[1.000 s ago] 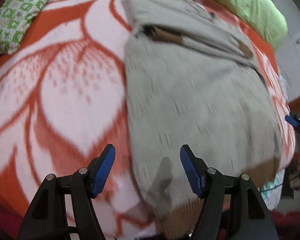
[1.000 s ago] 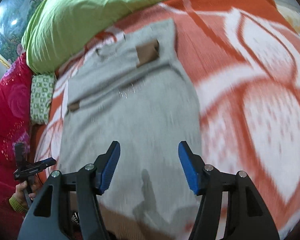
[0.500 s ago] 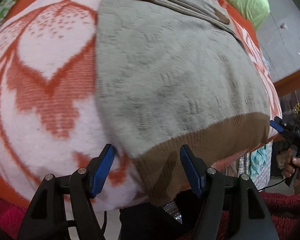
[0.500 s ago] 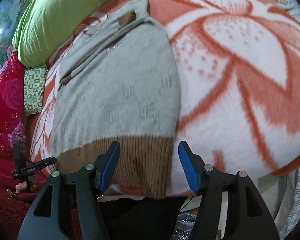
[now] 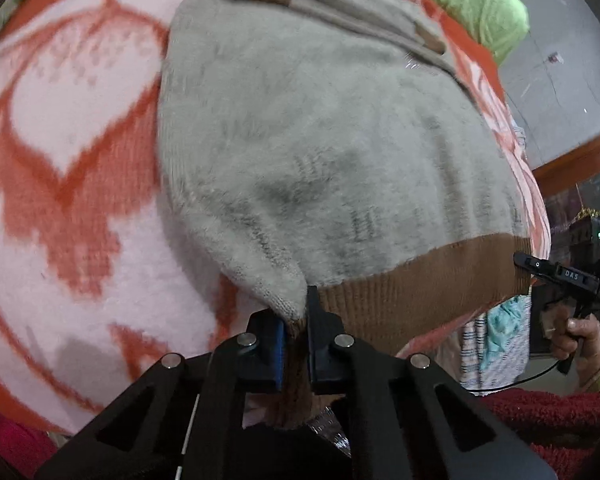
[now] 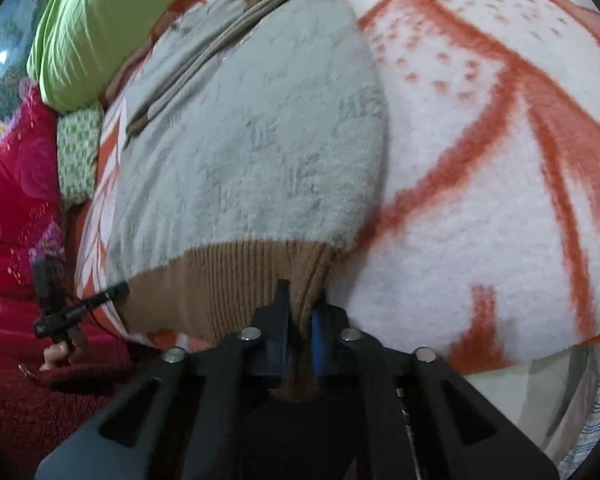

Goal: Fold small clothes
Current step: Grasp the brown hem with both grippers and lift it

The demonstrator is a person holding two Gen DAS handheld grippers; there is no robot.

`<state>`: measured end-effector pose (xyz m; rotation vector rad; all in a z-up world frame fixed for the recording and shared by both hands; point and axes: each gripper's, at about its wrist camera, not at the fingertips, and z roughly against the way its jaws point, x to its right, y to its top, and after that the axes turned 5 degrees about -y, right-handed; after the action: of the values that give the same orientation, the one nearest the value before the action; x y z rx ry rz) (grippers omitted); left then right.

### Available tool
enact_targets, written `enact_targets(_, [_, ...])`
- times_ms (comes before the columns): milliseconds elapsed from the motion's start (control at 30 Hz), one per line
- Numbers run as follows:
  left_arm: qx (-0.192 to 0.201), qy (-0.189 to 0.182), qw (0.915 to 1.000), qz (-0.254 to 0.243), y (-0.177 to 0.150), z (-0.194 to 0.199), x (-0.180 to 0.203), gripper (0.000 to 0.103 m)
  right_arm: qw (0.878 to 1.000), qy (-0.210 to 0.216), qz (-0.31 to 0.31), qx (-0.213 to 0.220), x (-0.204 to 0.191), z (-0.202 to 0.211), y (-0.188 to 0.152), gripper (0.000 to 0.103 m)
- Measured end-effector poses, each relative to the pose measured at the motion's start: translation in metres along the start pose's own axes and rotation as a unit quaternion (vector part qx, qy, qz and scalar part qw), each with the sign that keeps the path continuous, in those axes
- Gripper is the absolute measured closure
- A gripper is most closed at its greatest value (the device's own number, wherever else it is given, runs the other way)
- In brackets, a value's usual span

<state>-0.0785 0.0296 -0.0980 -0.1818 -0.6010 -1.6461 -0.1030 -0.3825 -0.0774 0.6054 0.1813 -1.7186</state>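
Observation:
A grey knit sweater (image 5: 320,152) with a brown ribbed hem (image 5: 412,284) lies flat on an orange-and-white blanket, its sleeves folded across the chest. My left gripper (image 5: 296,320) is shut on the hem's left corner, the cloth pinched up between the blue pads. In the right wrist view the same sweater (image 6: 260,140) fills the middle, and my right gripper (image 6: 298,312) is shut on the right corner of the hem (image 6: 228,280). Each view also shows the other gripper at the frame's edge, held in a hand (image 5: 580,332).
The orange-and-white floral blanket (image 6: 480,180) covers the bed. A green pillow (image 6: 100,20) lies behind the sweater, with a green patterned cushion (image 6: 78,152) and red bedding (image 6: 12,208) at the left. The bed's near edge runs just under both grippers.
Both grippers came down to the sweater's near hem and their jaws went from wide open to shut on its two corners. The left corner is now bunched up.

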Motion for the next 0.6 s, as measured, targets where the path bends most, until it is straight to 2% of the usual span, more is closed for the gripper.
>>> enact_targets(100, [0.033, -0.019, 0.9992, 0.01, 0.003, 0.018, -0.001, 0.097, 0.999, 0.047, -0.019, 0.019, 0.006, 0.018, 0.001, 0.095])
enact_targets(233, [0.045, -0.027, 0.9986, 0.011, 0.013, 0.03, 0.001, 0.097, 0.993, 0.1, -0.031, 0.046, 0.009, 0.041, 0.011, 0.095])
enact_targets(333, [0.069, -0.037, 0.9969, 0.008, 0.03, 0.046, 0.008, 0.097, 0.988, 0.133, -0.028, 0.073, -0.003, 0.054, 0.027, 0.095])
enact_targets(500, [0.139, -0.048, 0.9891, 0.008, 0.09, 0.077, 0.015, 0.097, 0.975, 0.182, -0.017, 0.124, -0.027, 0.066, 0.074, 0.095])
enact_targets(600, [0.169, -0.053, 0.9841, 0.009, 0.134, 0.082, 0.012, 0.097, 0.969, 0.192, -0.007, 0.153, -0.038, 0.064, 0.117, 0.095])
